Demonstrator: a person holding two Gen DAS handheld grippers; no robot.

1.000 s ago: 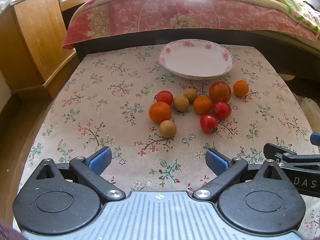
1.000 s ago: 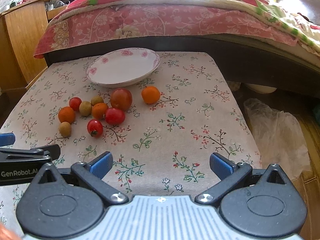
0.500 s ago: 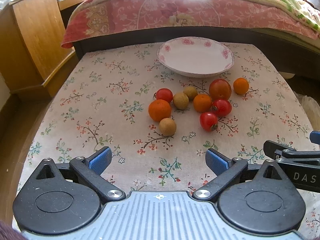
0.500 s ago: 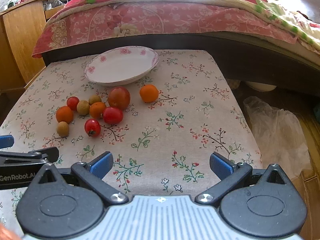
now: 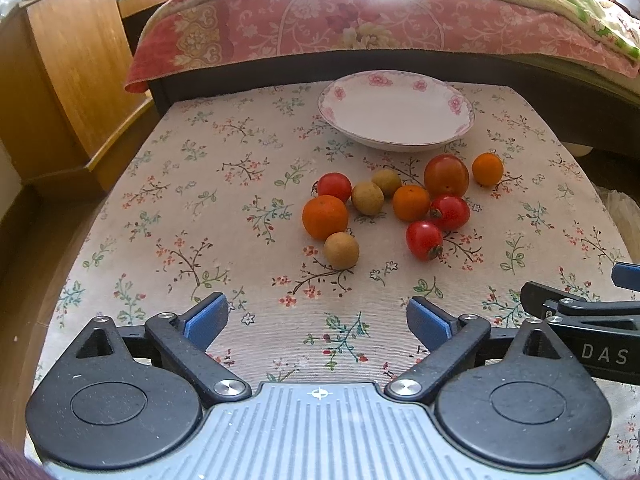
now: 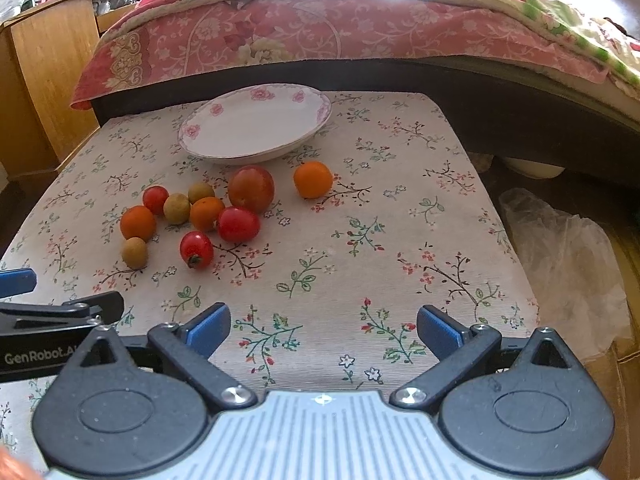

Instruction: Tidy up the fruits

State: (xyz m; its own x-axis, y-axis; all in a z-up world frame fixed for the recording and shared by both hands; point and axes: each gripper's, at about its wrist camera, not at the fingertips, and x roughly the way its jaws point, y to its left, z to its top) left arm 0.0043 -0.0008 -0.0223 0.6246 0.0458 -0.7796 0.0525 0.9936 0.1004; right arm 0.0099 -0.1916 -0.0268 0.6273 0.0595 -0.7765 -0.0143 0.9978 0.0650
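Note:
An empty white plate (image 5: 396,112) (image 6: 256,128) with pink flowers on its rim stands at the far side of a floral-cloth table (image 5: 224,216). In front of it lie several loose fruits: red tomatoes (image 5: 424,239) (image 6: 196,249), oranges (image 5: 325,217) (image 6: 313,179) and small brown longans (image 5: 341,250) (image 6: 135,253). My left gripper (image 5: 316,320) is open above the near table edge, short of the fruit. My right gripper (image 6: 323,328) is open too, to the right of the pile. Both are empty.
A bed with a pink floral blanket (image 5: 320,28) runs behind the table. A wooden cabinet (image 5: 68,68) stands at the left. A crumpled plastic bag (image 6: 568,256) lies on the floor right of the table.
Both grippers have moved slightly forward toward the fruit; the plate and fruit sit a little nearer in both views. No fruit has moved.

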